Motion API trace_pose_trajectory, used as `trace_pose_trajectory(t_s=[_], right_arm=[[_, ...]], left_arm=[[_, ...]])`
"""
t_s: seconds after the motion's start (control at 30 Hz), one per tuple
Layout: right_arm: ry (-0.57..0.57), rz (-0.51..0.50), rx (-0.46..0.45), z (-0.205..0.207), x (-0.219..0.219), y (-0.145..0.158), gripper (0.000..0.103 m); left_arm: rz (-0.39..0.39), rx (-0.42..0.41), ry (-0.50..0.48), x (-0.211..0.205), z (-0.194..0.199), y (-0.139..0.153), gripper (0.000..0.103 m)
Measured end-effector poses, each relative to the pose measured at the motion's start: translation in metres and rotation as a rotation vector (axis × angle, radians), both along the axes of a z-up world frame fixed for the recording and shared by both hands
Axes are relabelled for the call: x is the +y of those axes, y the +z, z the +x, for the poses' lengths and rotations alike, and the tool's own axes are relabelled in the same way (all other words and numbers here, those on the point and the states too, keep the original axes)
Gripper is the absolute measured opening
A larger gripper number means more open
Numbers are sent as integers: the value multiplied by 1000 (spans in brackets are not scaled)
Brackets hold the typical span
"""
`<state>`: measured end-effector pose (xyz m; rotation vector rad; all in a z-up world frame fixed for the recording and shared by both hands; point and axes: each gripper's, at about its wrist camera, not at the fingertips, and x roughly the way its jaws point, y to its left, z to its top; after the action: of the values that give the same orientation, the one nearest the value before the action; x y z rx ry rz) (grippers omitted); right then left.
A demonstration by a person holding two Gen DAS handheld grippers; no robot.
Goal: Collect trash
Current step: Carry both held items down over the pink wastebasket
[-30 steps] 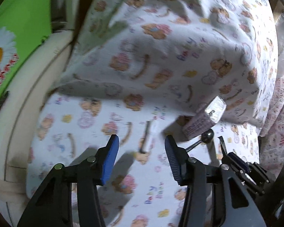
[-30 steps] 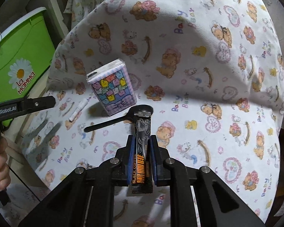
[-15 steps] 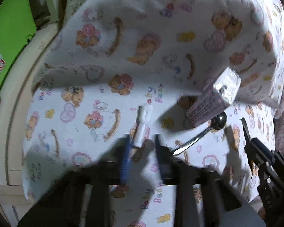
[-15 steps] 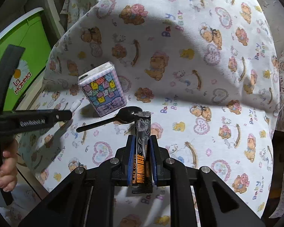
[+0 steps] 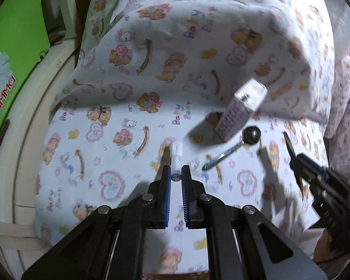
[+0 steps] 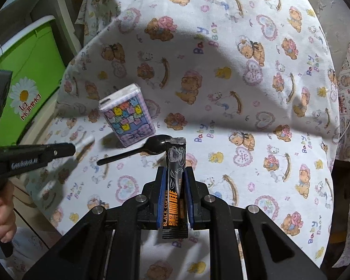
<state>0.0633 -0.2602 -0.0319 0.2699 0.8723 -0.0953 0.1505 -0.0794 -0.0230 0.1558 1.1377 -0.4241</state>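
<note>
My left gripper (image 5: pixel 175 173) is shut on the near end of a small white paper roll (image 5: pixel 176 157), which sticks out forward over the teddy-bear sheet; it also shows in the right wrist view (image 6: pixel 84 142). My right gripper (image 6: pixel 174 171) is shut on a black coffee sachet (image 6: pixel 175 182) held upright. A black plastic spoon (image 6: pixel 137 152) lies on the sheet just beyond it, also in the left wrist view (image 5: pixel 235 148). A purple tissue pack (image 6: pixel 127 117) stands behind the spoon, also in the left wrist view (image 5: pixel 241 109).
A green bin with a daisy logo (image 6: pixel 23 77) stands at the left beyond a cream bed rail (image 5: pixel 23 126). The right gripper (image 5: pixel 319 177) shows at the right edge of the left wrist view. The sheet (image 6: pixel 245 70) rises in folds behind.
My left gripper went from wide open to shut on the white paper roll and has lifted it. My right gripper kept hold of the coffee sachet and drifted slightly.
</note>
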Motion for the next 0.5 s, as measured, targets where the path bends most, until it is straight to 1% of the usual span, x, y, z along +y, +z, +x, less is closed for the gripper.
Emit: trace_pose_trajectory(t_s=[0.1,0.13,0.2,0.37,0.5], right_arm=[[-2,55,-16,-9,2,1,17],[5,63,-20,-11,4,2,17],[25,51,-30,-16,13,5,17],[77,33,-64,-28,30,14,17],[100,13,-71,-37,41,17,17]], left_arm=[[15,-29,12,4,-15,0,8],[13,-31,20,10,-10,-1,8],[-8,-39,27,18,-15,2,8],[-45,-90,25,39,-28,25,7],[-65,-94,8,45,-42,33,7]])
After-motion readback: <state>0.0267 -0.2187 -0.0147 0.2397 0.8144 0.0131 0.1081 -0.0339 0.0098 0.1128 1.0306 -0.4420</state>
